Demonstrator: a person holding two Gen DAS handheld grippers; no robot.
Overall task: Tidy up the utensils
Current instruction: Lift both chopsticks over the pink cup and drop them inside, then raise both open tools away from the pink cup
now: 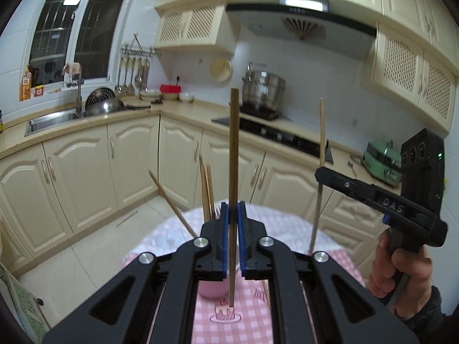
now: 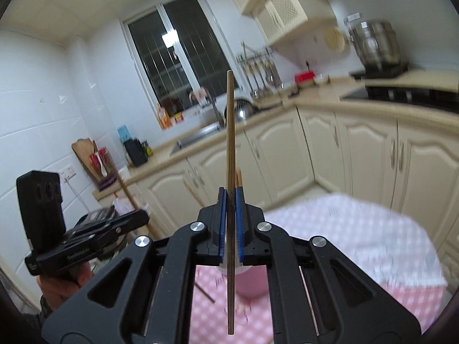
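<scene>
Left wrist view: left gripper clamps one chopstick upright; right gripper, at three o'clock, clamps another chopstick. Carrying step; next, I judge, lowering both into the pink cup.

Over on the far wall, a dark window above the sink, a steel colander sitting just beside the tap. Ladles hang from a rail in the corner, a red box and white bowls below them. A big steel pot stands on the black hob, hood overhead. A green appliance at the right. Cream cabinets run under the worktop. A cutting board leans against the tiles.
</scene>
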